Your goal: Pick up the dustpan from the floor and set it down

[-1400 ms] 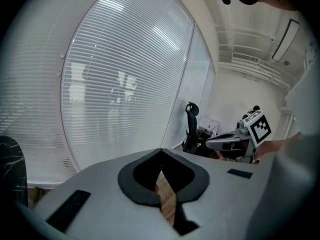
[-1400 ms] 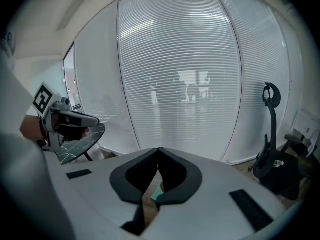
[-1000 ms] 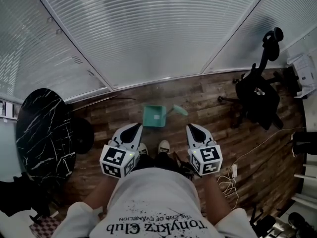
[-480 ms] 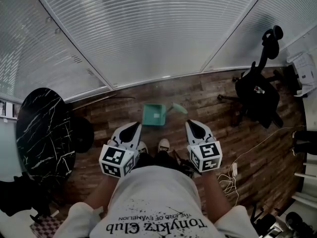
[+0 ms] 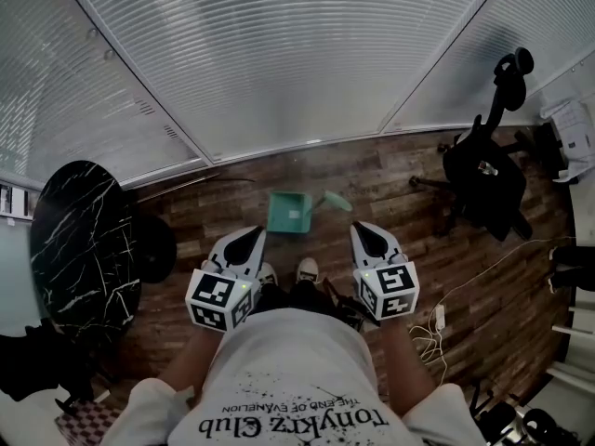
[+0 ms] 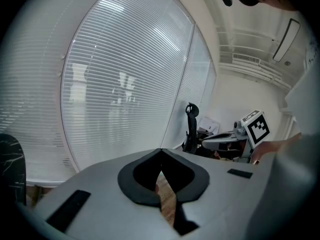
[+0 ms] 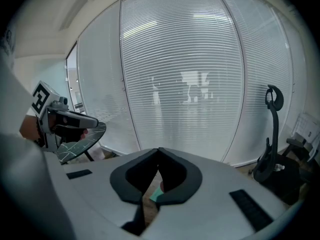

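Barely anything has moved: both grippers have only drifted a touch at waist height. The left gripper (image 5: 249, 240) and right gripper (image 5: 364, 235) have their jaws pressed together on nothing. The teal dustpan (image 5: 290, 214) lies on the floor (image 5: 390, 170) ahead of them (awaiting pickup, or already set down).

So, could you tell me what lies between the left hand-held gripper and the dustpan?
Only bare wooden floor before the dustpan, in the head view.
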`<state>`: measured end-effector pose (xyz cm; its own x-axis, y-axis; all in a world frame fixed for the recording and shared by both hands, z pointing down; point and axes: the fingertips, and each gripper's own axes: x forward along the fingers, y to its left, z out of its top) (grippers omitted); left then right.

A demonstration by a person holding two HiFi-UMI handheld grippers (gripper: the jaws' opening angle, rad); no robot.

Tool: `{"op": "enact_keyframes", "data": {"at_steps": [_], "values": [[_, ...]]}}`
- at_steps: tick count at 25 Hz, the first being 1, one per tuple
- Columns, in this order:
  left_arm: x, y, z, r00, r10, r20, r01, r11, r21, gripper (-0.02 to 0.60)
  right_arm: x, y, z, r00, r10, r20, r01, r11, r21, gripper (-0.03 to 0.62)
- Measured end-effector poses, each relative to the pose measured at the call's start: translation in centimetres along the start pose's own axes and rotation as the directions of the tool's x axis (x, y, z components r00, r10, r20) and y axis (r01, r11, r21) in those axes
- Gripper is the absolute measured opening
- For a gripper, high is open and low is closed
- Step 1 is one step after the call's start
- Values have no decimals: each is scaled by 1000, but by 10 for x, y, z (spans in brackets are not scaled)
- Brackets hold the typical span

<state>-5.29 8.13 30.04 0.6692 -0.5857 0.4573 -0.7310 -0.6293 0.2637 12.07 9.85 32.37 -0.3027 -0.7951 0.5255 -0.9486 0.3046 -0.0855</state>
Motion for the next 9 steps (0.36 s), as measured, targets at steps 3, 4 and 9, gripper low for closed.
{"op": "enact_keyframes", "data": {"at_steps": [3,4,9], "values": [[-1,2,-2,1000,5,1,-5,1000,-2,23,2,1,0,1000,4,0,-4,1000,-3,25],[-1,3,-2,1000,7,1,-7,1000,-4,23,3,1,0,1000,6,0,-6,1000,-5,25],[-2,5,-2,1000,15,0,-15,1000,-7,23,5,3,3,1000,11,-1,-11,1000,-13,25]]}}
